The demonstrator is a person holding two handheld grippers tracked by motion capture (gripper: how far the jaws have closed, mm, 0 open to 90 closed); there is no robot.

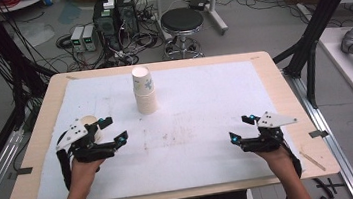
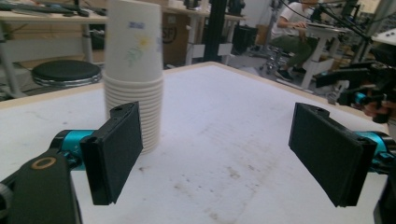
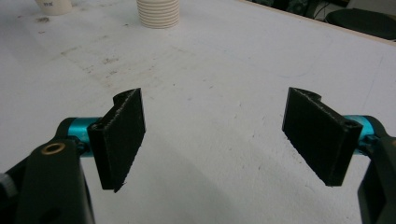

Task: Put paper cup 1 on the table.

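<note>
A stack of white paper cups (image 1: 144,90) with a flower print stands upside down at the back middle of the white mat (image 1: 204,136). A single cup (image 1: 93,127) sits at the left, partly hidden behind my left gripper (image 1: 114,128). That gripper hovers beside the cup with its jaws wide apart and nothing between them. In the left gripper view the stack (image 2: 134,70) stands ahead to the left of the open gripper (image 2: 229,154). My right gripper (image 1: 240,128) rests open at the right of the mat, empty. The right gripper view shows the gripper (image 3: 217,140), the stack's base (image 3: 159,13) and the single cup (image 3: 53,5) far off.
The mat covers a wooden table (image 1: 285,97). Behind the table stand a black stool (image 1: 182,21), computer boxes (image 1: 114,16) and loose cables on the floor. Black frame posts (image 1: 317,28) rise at both sides. A person sits at a desk (image 2: 299,28) in the background.
</note>
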